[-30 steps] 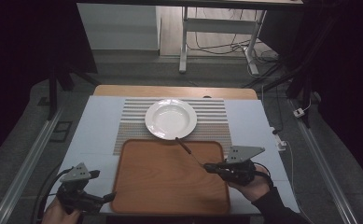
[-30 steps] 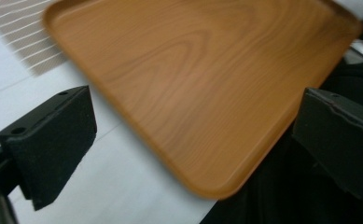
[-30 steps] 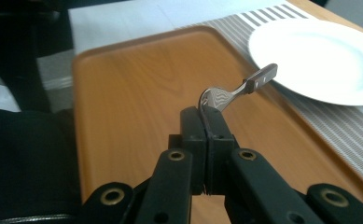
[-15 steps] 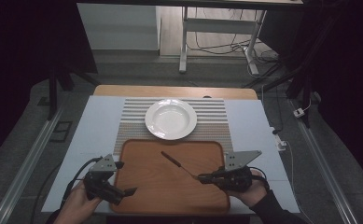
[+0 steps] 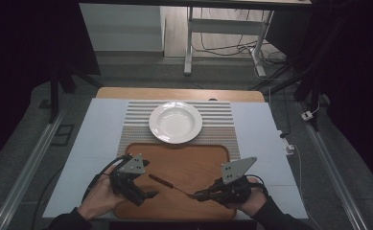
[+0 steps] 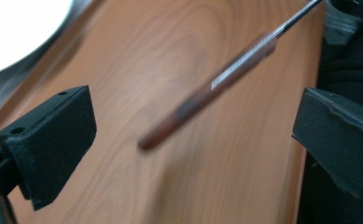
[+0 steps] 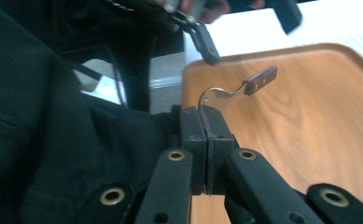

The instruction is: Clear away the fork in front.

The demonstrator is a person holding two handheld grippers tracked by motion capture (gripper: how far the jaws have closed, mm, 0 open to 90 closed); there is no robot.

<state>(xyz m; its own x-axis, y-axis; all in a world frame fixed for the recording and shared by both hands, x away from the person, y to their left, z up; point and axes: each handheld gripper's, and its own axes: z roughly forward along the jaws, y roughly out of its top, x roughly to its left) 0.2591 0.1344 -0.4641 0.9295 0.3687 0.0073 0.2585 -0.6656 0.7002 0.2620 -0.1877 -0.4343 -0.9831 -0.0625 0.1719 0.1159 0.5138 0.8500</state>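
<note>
A utensil with a dark reddish-brown handle and a thin metal neck hangs just above the wooden tray. My right gripper is shut on its metal end, at the tray's near right. In the right gripper view the jaws are pressed together on the curved metal, and the handle points away. My left gripper is over the tray's near left, open. The blurred handle lies ahead between its wide jaws without touching them.
A white deep plate sits on a striped placemat beyond the tray. The pale table top spreads to both sides. The left gripper also shows at the top of the right gripper view. Dark floor and cables surround the table.
My left gripper has moved right, from beside the tray to over it, up to the handle's end. The right gripper has carried the utensil nearer and leftward.
</note>
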